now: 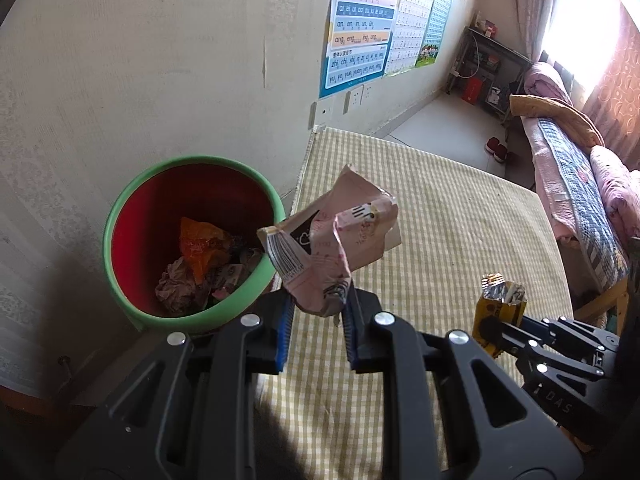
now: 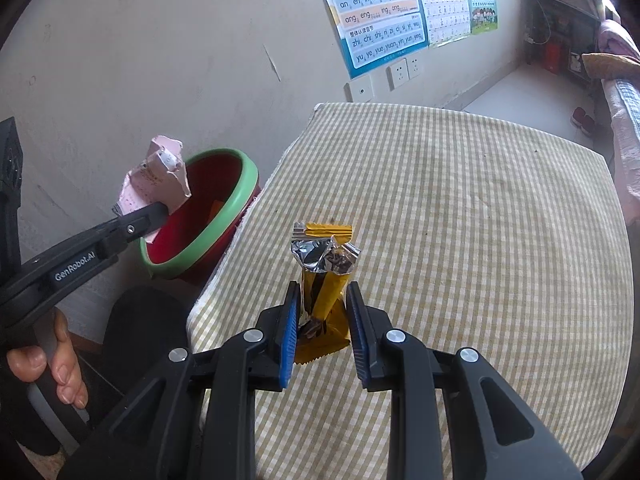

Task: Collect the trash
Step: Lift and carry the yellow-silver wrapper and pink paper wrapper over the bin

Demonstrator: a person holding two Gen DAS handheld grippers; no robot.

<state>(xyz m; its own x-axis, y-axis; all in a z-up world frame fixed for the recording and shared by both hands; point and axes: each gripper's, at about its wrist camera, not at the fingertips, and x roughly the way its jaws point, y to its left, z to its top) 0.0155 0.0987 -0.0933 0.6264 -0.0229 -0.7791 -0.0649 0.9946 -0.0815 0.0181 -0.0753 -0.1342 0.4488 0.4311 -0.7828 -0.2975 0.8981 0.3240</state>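
My left gripper (image 1: 318, 304) is shut on a crumpled pink wrapper (image 1: 332, 244), which hangs in the air at the table's left edge, just right of the bin's rim. The red bin with a green rim (image 1: 120, 216) stands beside the table and holds several crumpled wrappers (image 1: 200, 268). My right gripper (image 2: 322, 308) is shut on a yellow and silver snack wrapper (image 2: 324, 276), held upright over the checked tablecloth (image 2: 460, 220). In the right wrist view the pink wrapper (image 2: 156, 180) and left gripper (image 2: 154, 212) sit over the bin (image 2: 236, 196).
The table with its checked cloth (image 1: 440, 232) stands against a pale wall with letter posters (image 1: 360, 28) and sockets (image 2: 404, 72). A bed with pink bedding (image 1: 592, 184) lies right. A hand (image 2: 60, 368) grips the left handle.
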